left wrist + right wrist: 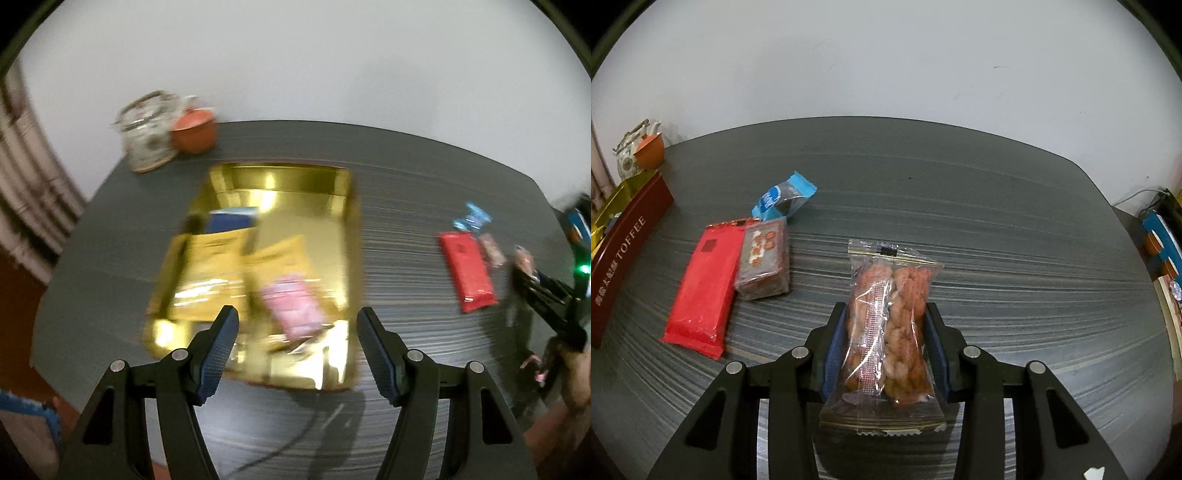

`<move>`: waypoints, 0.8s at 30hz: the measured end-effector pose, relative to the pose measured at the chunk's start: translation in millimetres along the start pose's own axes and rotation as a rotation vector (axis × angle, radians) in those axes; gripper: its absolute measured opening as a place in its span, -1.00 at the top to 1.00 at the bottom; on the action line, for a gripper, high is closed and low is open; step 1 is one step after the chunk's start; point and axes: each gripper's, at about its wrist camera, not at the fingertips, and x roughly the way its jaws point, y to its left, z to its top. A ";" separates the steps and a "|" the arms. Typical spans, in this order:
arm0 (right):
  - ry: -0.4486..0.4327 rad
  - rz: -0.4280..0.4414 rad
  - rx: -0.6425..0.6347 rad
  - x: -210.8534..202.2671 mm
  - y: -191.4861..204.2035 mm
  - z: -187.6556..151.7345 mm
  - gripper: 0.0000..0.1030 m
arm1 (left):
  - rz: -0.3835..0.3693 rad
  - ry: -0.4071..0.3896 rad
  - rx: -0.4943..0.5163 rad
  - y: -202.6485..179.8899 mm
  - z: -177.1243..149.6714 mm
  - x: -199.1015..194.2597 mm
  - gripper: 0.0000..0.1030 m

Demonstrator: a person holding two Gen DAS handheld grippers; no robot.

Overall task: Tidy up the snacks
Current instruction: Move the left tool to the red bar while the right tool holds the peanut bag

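Right gripper [884, 345] up close, both pads clamped on a clear packet of twisted fried dough [890, 332], the packet standing lengthwise between the fingers, its sealed far end poking out beyond the tips above the grey table [997, 229]. Nothing lies on the table directly beyond it.

Left gripper [297, 332], jaws apart and nothing between them, hanging over the near end of the gold tray [349, 236]. That view is blurred, so detail is thin. Inside the tray: two yellow packets [214, 266] side by side, a pink packet [295, 306] lying partly over the right-hand one, and a blue packet [231, 221] further in behind them. The far stretch of the tray shows bare gold.

Off to the left of the right gripper, loose on the table: a long red packet [701, 288], a brown wrapped block [762, 260] just beside it and touching its edge, then a blue-and-white wrapper [783, 199] a little beyond those two. Further left, the dark red TOFFEE box wall [624, 251] runs along the table's edge.

Far corner: a patterned teapot [628, 158] with an orange clay cup [650, 153] right against it, by the white wall [886, 66].
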 end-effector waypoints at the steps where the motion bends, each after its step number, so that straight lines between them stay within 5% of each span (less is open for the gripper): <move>1: -0.001 -0.001 0.001 -0.7 -1.4 -0.7 0.28 | -0.015 0.005 0.012 -11.4 1.7 3.3 -0.30; 16: 0.006 0.004 0.031 0.2 -26.0 4.0 0.28 | -0.214 0.069 0.129 -143.0 15.8 57.1 -0.30; 24: 0.006 0.006 0.033 0.4 -26.1 4.5 0.27 | -0.223 0.105 0.149 -190.0 24.7 88.6 -0.30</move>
